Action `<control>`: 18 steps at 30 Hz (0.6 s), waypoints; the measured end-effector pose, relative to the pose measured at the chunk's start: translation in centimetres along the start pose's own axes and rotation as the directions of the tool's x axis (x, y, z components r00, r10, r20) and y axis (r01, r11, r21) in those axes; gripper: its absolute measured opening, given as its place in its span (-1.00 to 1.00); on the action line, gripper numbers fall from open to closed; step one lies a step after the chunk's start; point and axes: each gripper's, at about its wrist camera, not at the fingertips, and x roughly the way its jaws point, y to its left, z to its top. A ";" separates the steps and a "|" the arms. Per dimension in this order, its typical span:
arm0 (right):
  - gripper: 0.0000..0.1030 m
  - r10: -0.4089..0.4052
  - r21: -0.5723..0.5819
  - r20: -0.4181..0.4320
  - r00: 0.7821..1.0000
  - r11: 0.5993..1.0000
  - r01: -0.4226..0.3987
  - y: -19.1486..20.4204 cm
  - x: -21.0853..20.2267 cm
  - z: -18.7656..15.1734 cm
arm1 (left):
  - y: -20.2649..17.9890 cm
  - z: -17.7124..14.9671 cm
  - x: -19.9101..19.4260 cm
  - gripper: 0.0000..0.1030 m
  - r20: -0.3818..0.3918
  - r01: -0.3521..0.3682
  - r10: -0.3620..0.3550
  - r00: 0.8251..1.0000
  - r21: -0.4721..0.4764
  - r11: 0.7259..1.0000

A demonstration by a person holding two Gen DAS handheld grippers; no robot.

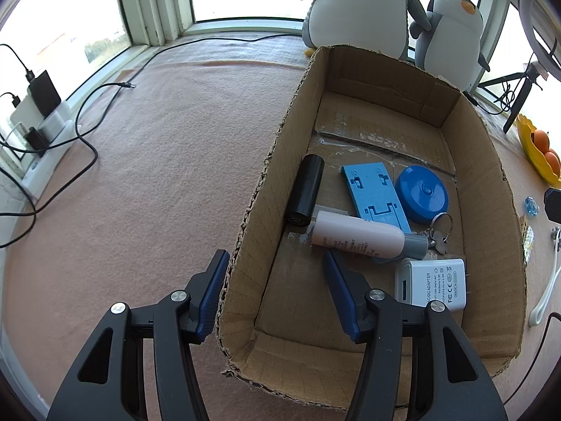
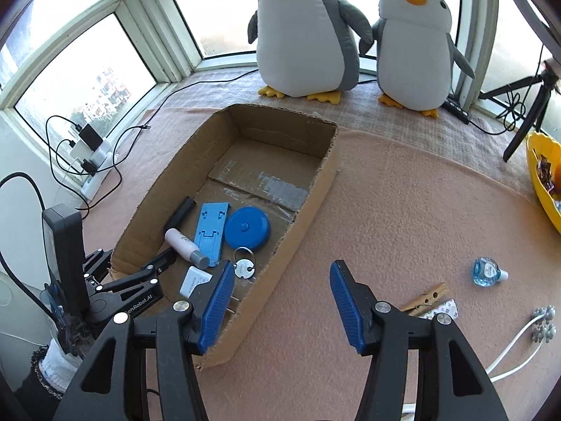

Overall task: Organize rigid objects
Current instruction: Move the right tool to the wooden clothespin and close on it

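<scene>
1. Over the cardboard box (image 1: 491, 182), the left gripper (image 1: 273, 291) hangs with jaws apart and empty, straddling the near-left wall; lowering it could catch that wall and drag the box.
2. Right gripper (image 2: 280, 301), also spread and empty, sits beside the box; the clothespin (image 2: 426, 298) and blue bottle (image 2: 485, 272) lie outside on the pink cloth (image 2: 403, 210).
3. Small and flat, the clothespin could slip from the pads.

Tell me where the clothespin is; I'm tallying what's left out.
In the right wrist view, the clothespin lies outside the box, beside the right gripper.

Blown-out window backlight, fisheye-warped edges
</scene>
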 end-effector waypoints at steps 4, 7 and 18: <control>0.02 0.008 0.096 -0.006 1.000 0.995 -0.007 -3.5 -0.6 -0.9 | 0.0 0.0 0.0 0.09 0.000 0.000 0.000 1.000 0.000 1.000; 0.02 0.023 0.173 -0.007 1.000 0.985 -0.021 -5.9 -1.0 -1.4 | 0.0 0.0 0.0 0.09 0.000 0.000 0.000 1.000 -0.001 1.000; 0.02 -0.008 0.362 -0.050 0.999 0.932 0.025 -12.4 -0.2 -3.0 | 0.0 0.0 0.0 0.09 0.001 0.001 -0.001 1.000 -0.001 1.000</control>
